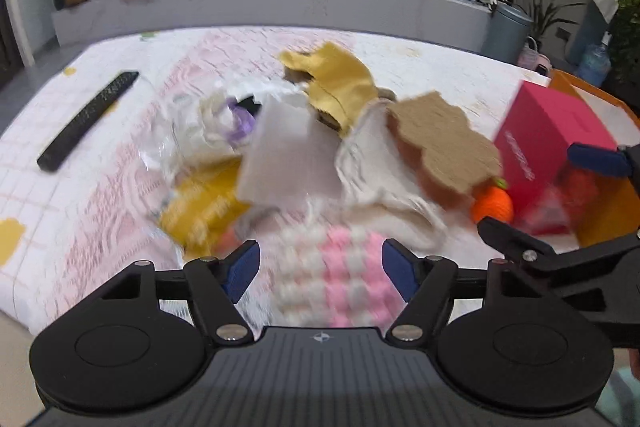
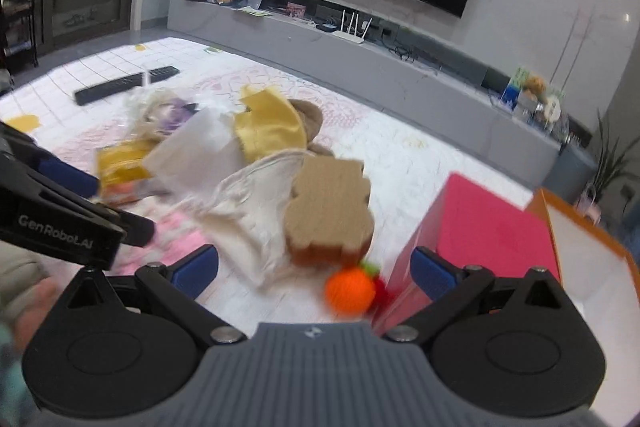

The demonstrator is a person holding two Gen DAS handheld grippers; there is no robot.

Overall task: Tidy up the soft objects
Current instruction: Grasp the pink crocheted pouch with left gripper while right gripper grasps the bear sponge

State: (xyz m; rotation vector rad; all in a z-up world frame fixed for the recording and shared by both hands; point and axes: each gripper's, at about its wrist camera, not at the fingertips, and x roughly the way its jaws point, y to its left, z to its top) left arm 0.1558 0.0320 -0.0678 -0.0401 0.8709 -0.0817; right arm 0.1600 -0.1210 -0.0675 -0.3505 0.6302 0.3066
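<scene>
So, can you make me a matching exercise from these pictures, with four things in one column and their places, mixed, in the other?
Things:
1. remote
2. knitted orange
3. pink box
4. brown cushion

Places:
A. leaning in the orange bin
B. alone on the mat, left of the pile
C. on the cream cloth, right side of the pile
D. on the mat, against the pink box

Pairs: 1-B, 2-D, 3-A, 4-C
</scene>
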